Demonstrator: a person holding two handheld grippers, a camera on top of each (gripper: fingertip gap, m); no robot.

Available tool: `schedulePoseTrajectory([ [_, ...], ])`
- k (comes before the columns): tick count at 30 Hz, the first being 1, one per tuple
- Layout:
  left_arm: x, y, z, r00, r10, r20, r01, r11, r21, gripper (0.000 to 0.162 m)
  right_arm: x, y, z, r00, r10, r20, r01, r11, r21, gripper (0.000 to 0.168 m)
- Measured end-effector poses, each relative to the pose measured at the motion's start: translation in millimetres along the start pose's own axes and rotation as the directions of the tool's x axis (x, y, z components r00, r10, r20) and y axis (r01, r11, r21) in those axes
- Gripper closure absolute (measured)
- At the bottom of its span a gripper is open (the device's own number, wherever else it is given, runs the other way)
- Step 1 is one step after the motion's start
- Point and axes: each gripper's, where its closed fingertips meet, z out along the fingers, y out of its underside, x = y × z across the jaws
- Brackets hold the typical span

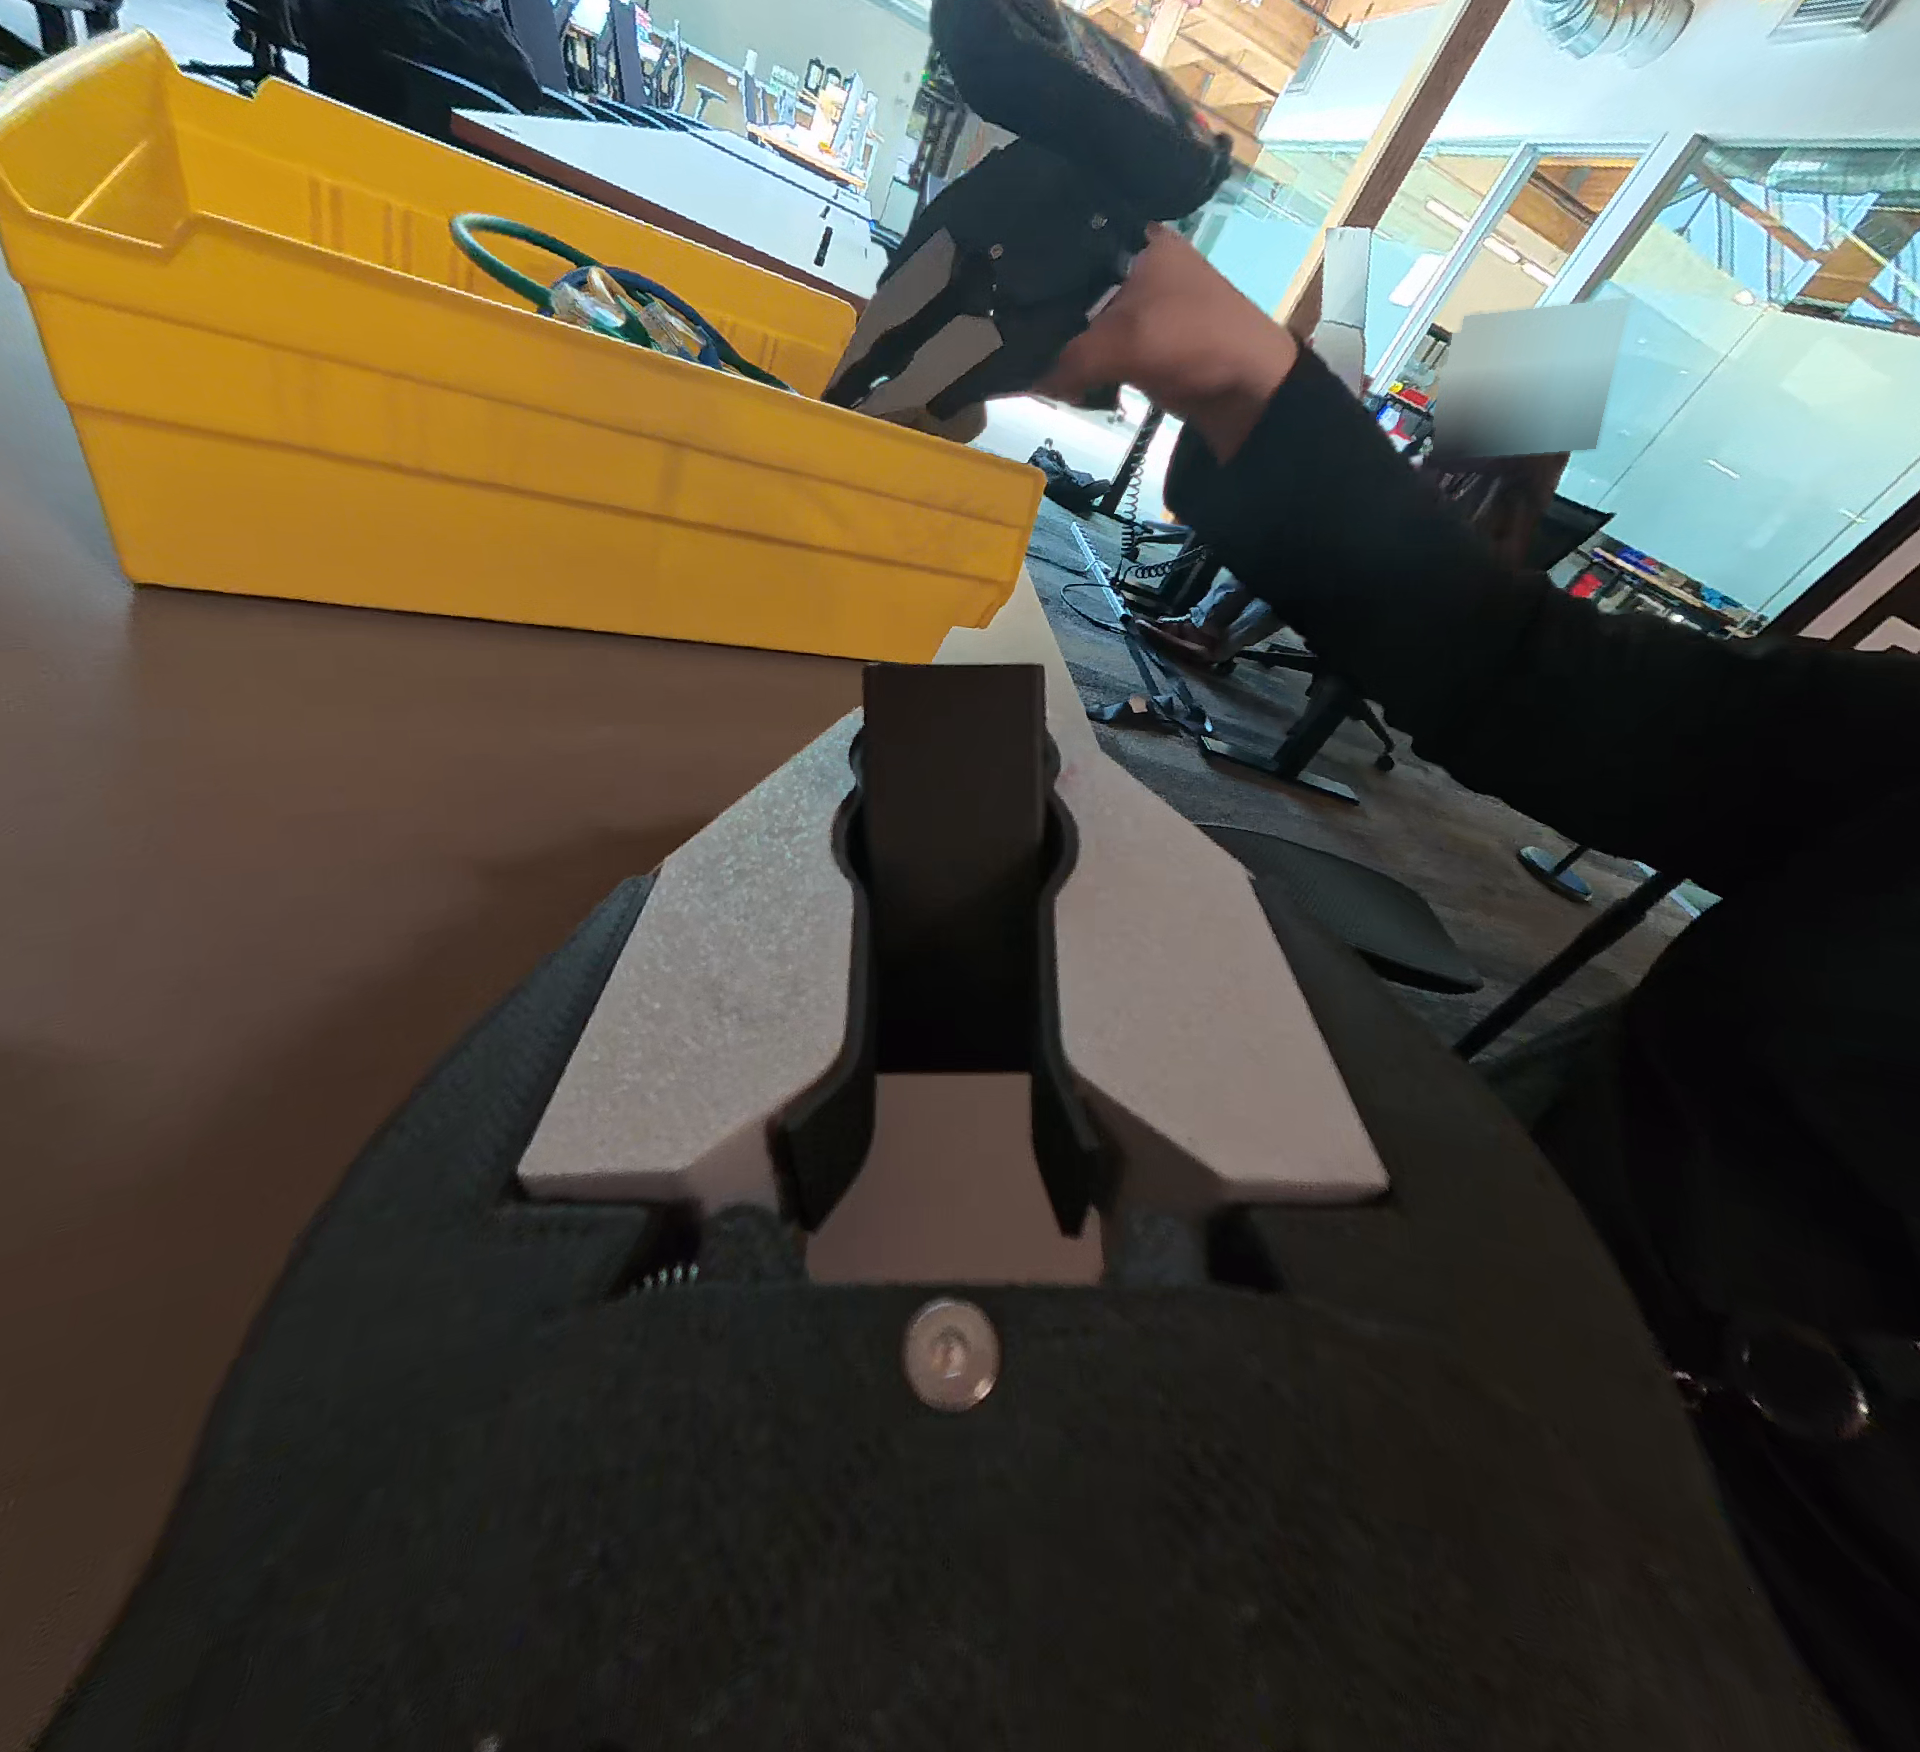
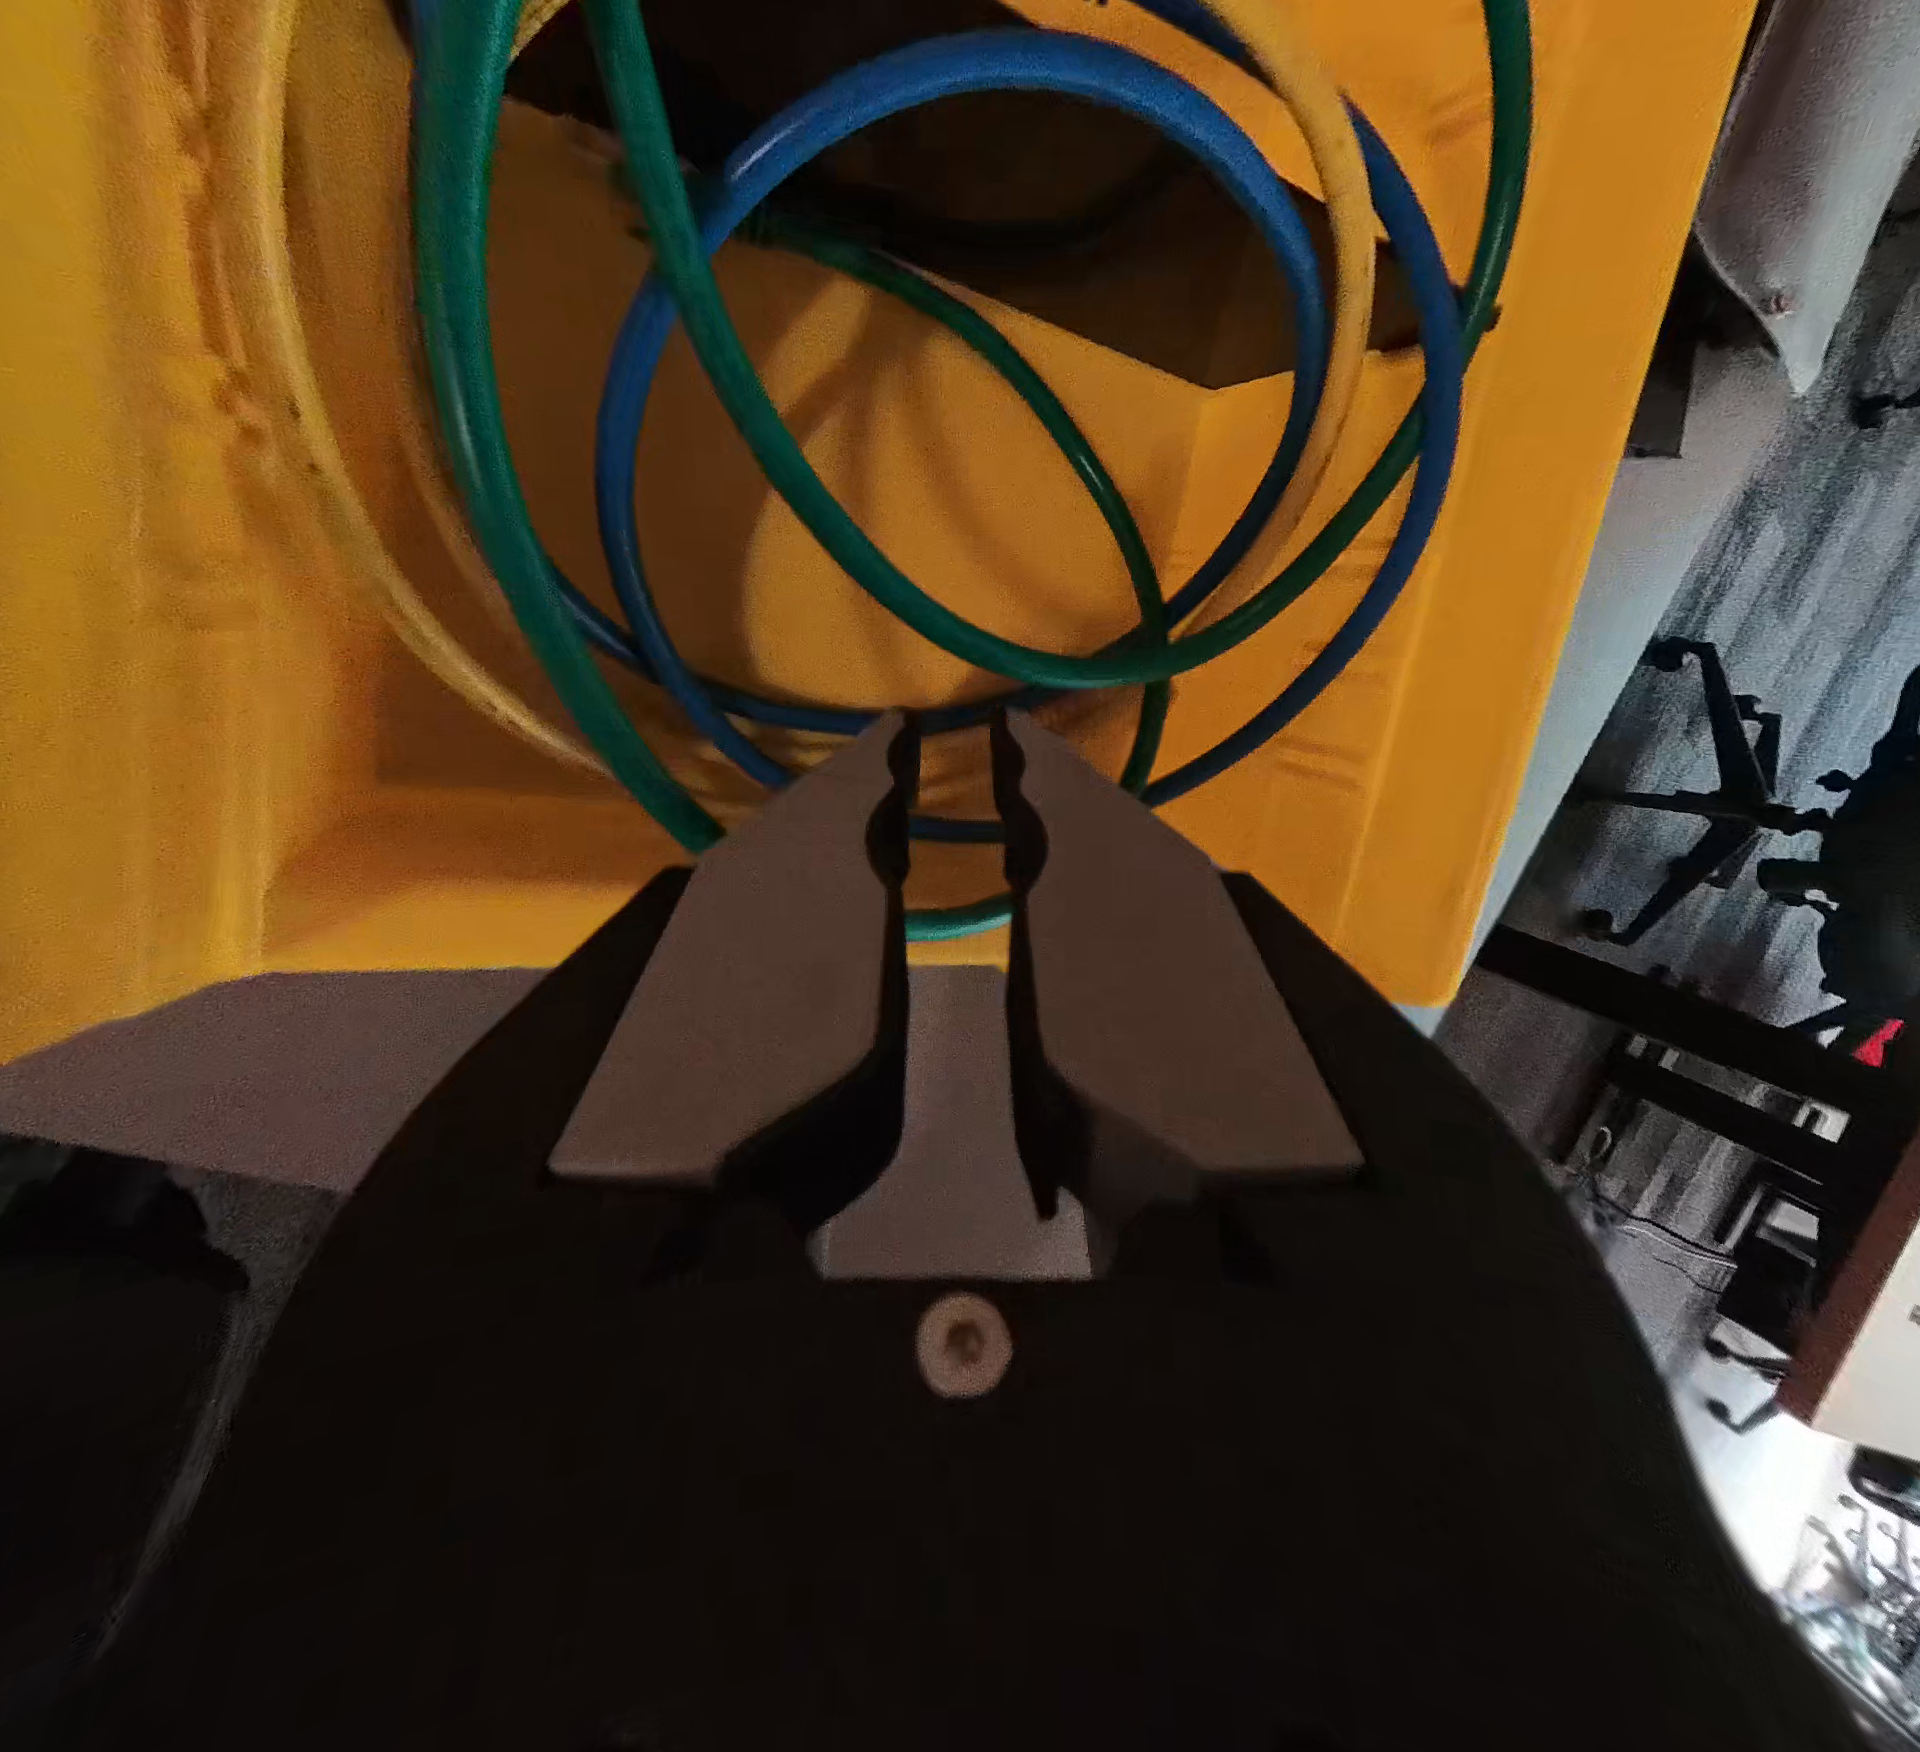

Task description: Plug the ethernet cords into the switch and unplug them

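A yellow bin (image 1: 520, 476) stands on the brown table (image 1: 312, 819) and holds looped ethernet cords with clear plugs (image 1: 623, 320). In the right wrist view the bin (image 2: 156, 455) holds a green cord (image 2: 727, 372), a blue cord (image 2: 1039, 55) and a yellow cord (image 2: 1340, 248). My right gripper (image 2: 951, 731) is narrowly open, its tips low in the bin with cord loops crossing the gap. It also shows in the left wrist view (image 1: 883, 393), dipping into the bin. My left gripper (image 1: 954, 726) is shut on a black rectangular block (image 1: 954, 819) near the table. No ports show on the block.
A person's hand and black sleeve (image 1: 1351, 497) hold the right gripper across the table's right edge. Beyond that edge lie the floor, chair bases (image 1: 1299, 746) and cables. Office desks and chairs stand far behind the bin. My right fingertips sit around 30 cm from my left ones.
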Motion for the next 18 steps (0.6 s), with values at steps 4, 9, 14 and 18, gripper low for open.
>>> schedulePoseTrajectory([
  [4, 1, 2, 2, 1.000, 0.004, -0.002, -0.004, 1.000, -0.017, 0.137, 12, 17, -13, 0.999, -0.002, -0.038, 0.000, 0.999, -0.038, 0.142],
  [9, 1, 1, 0, 1.000, -0.002, -0.005, 0.002, 1.000, -0.003, 0.137, 66, 44, -41, 0.962, 0.097, -0.256, -0.109, 0.994, -0.033, 0.124],
  [14, 7, 1, 0, 0.999, 0.009, -0.031, -0.009, 1.000, -0.003, 0.137, 62, 8, -86, 0.941, 0.317, -0.116, -0.260, 0.900, 0.349, 0.116],
  [18, 24, -1, 2, 0.991, 0.033, -0.131, -0.032, 0.999, 0.008, 0.136, -71, -66, -133, 0.891, -0.011, 0.455, -0.309, 0.719, 0.623, 0.106],
])
